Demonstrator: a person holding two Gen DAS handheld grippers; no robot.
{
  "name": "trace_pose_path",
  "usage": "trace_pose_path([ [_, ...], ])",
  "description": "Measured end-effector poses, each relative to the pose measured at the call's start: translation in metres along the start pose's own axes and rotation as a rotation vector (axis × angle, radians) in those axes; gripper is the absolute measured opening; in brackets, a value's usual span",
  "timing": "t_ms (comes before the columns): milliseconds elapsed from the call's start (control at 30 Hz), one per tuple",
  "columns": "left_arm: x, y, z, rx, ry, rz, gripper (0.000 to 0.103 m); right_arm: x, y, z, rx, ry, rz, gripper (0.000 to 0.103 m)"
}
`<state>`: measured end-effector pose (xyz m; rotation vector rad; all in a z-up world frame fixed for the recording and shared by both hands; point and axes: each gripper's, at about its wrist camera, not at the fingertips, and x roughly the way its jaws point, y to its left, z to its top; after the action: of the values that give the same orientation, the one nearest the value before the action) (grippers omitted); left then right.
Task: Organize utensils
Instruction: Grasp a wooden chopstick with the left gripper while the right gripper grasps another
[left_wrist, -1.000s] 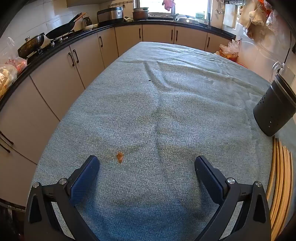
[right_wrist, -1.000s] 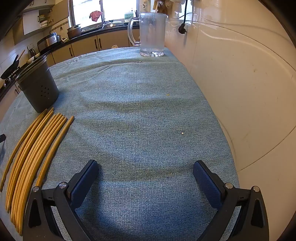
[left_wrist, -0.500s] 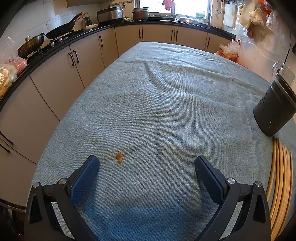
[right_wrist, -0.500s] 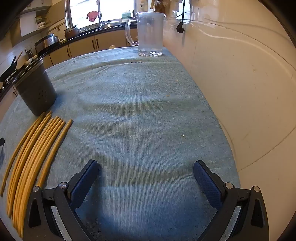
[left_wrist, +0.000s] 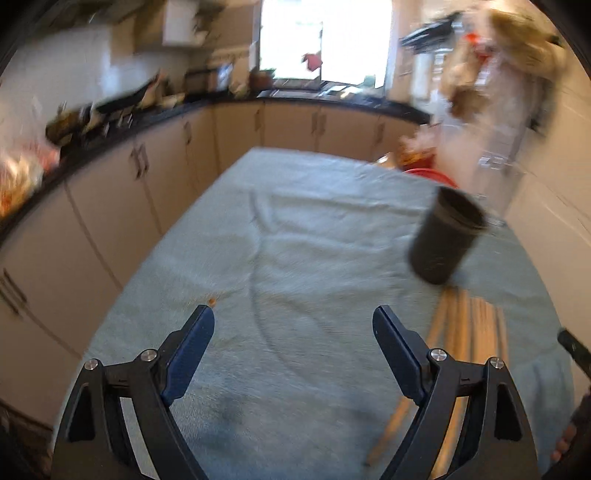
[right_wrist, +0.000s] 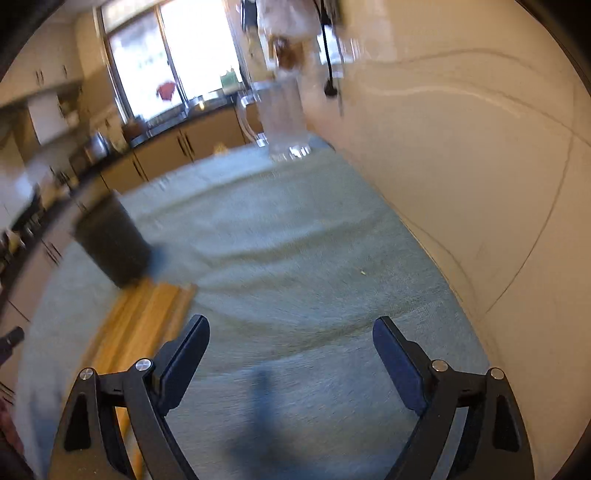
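Observation:
Several long yellow-tan chopsticks (left_wrist: 469, 325) lie side by side on the blue-grey tablecloth (left_wrist: 295, 258), their far ends by a dark round utensil holder (left_wrist: 445, 236). My left gripper (left_wrist: 293, 325) hangs above the cloth to the left of the chopsticks; its jaws are closing with nothing between them. In the right wrist view the chopsticks (right_wrist: 144, 317) and holder (right_wrist: 110, 240) sit at the left. My right gripper (right_wrist: 291, 332) is open over bare cloth, to the right of them. Both views are blurred.
A clear glass jug (right_wrist: 284, 122) stands at the table's far end by the cream wall (right_wrist: 480, 184). Kitchen cabinets (left_wrist: 147, 177) and a dark counter run along the left and back. A small orange stain (left_wrist: 211, 302) marks the cloth. The other gripper's tip (left_wrist: 574, 349) shows at the right edge.
Both grippers have lifted and tilted up, so more of the kitchen shows. The left one swung right, bringing holder and chopsticks into view, and its jaws narrowed a little.

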<state>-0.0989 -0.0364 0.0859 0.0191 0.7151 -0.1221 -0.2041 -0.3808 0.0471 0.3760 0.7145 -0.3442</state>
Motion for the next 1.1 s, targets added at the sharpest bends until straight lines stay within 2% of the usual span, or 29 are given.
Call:
trace_pose_path([
  [167,-0.033,-0.026,-0.007,0.113,-0.057,0.002,0.087,-0.034,0.025,-0.01,-0.039,-0.059,0.075,0.092],
  [300,-0.045,-0.036,-0.02,0.172,-0.043,-0.001,0.087,-0.044,0.042,-0.021,-0.111,-0.057,0.12,0.092],
  [467,-0.033,-0.034,-0.031,0.223,0.039,-0.095,0.087,-0.052,0.052,-0.039,-0.169,0.01,0.186,0.075],
  [500,-0.027,-0.034,-0.032,0.235,0.057,-0.107,0.087,-0.052,0.054,-0.042,-0.178,0.027,0.199,0.068],
  [600,-0.011,-0.038,-0.038,0.261,0.103,-0.156,0.085,-0.043,0.065,-0.05,-0.215,0.103,0.231,0.055],
  [667,0.004,-0.044,-0.04,0.275,0.15,-0.19,0.08,-0.036,0.072,-0.056,-0.241,0.138,0.237,0.051],
  [800,0.03,-0.061,-0.047,0.313,0.241,-0.236,0.063,-0.019,0.082,-0.066,-0.288,0.19,0.198,0.045],
  [867,0.044,-0.072,-0.052,0.35,0.292,-0.243,0.05,-0.008,0.086,-0.068,-0.307,0.219,0.18,0.044],
  [900,0.048,-0.076,-0.054,0.359,0.313,-0.241,0.036,-0.006,0.086,-0.068,-0.311,0.217,0.177,0.044],
  [967,0.051,-0.08,-0.053,0.342,0.336,-0.239,0.023,-0.002,0.09,-0.064,-0.325,0.212,0.166,0.042],
  [1000,0.05,-0.08,-0.051,0.325,0.342,-0.23,0.015,0.0,0.093,-0.063,-0.334,0.215,0.159,0.035],
  [1033,0.05,-0.078,-0.049,0.283,0.366,-0.227,0.011,0.002,0.096,-0.061,-0.342,0.216,0.162,0.025],
  [1100,0.05,-0.071,-0.047,0.186,0.417,-0.266,0.01,0.006,0.098,-0.058,-0.342,0.228,0.181,0.011],
])
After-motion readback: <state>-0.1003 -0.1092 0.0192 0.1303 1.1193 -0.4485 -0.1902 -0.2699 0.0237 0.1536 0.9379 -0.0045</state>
